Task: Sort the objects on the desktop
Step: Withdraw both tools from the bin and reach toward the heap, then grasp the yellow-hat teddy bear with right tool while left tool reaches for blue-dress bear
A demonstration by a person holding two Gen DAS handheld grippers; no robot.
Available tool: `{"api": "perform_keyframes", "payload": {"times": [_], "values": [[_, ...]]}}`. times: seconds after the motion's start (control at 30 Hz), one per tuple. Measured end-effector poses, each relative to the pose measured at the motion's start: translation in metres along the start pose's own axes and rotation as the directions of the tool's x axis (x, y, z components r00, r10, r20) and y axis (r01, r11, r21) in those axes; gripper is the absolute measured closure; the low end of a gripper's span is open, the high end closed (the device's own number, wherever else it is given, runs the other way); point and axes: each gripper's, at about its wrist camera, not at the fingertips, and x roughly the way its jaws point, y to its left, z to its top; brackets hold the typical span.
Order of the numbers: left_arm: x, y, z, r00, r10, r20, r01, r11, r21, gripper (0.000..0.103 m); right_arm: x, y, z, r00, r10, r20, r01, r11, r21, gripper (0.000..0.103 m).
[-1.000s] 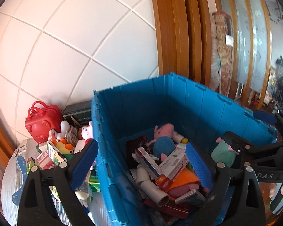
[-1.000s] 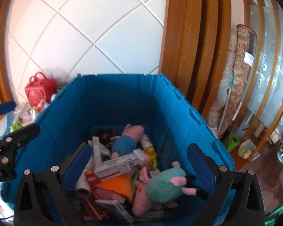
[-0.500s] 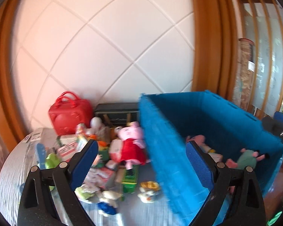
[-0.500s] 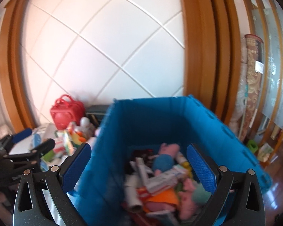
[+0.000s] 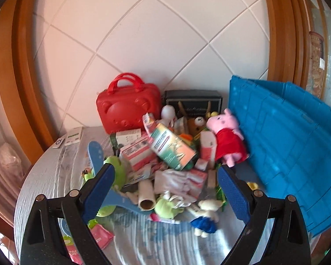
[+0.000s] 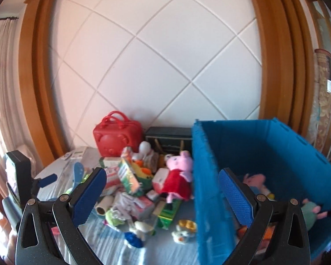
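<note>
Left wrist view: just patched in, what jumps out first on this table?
The big blue crate fills the right side, with a pink pig plush in a red dress leaning against its wall. Left of it, a jumbled heap of boxes and small toys covers the table, and a red bear-face case stands behind the heap at the white wall.

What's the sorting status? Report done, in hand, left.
Done: some toys already lie in the blue bin, including a green plush and a pink one. In hand: nothing; the left gripper and right gripper are both open and empty. Left: most of the pile on the table, including the pig plush in red, the cardboard tube and the red case.
</note>
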Motion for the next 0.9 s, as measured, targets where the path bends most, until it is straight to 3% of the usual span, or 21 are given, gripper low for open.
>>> {"api": "perform_keyframes", "payload": {"times": [0.2, 0.33, 0.47, 0.67, 0.87, 0.9], "values": [[0.046, 0.024, -0.033, 0.996, -0.041, -0.084, 0.039, 0.999, -0.021, 0.008, 0.049, 0.035, -0.039, 0.994, 0.048, -0.097, -0.046, 0.999, 0.024, 0.0], [0.074, 0.023, -0.059, 0.992, -0.054, -0.117, 0.053, 0.999, -0.007, 0.008, 0.087, 0.033, -0.078, 0.984, 0.078, -0.162, -0.057, 0.989, 0.135, 0.0], [0.106, 0.014, -0.086, 0.977, -0.11, -0.184, 0.112, 0.994, 0.0, 0.008, 0.129, 0.028, -0.133, 0.972, 0.018, -0.234, 0.026, 0.982, 0.186, 0.0], [0.141, -0.022, -0.108, 0.954, -0.183, -0.239, 0.203, 0.977, 0.063, 0.008, 0.175, 0.004, -0.209, 0.934, -0.096, -0.345, 0.182, 0.957, 0.226, 0.0], [0.178, -0.059, -0.123, 0.914, -0.26, -0.312, 0.296, 0.953, 0.072, 0.009, 0.188, -0.026, -0.249, 0.913, -0.138, -0.384, 0.266, 0.914, 0.305, 0.0], [0.185, -0.066, -0.126, 0.906, -0.265, -0.33, 0.309, 0.947, 0.086, 0.015, 0.19, -0.029, -0.252, 0.91, -0.148, -0.388, 0.279, 0.91, 0.307, 0.0]]}}
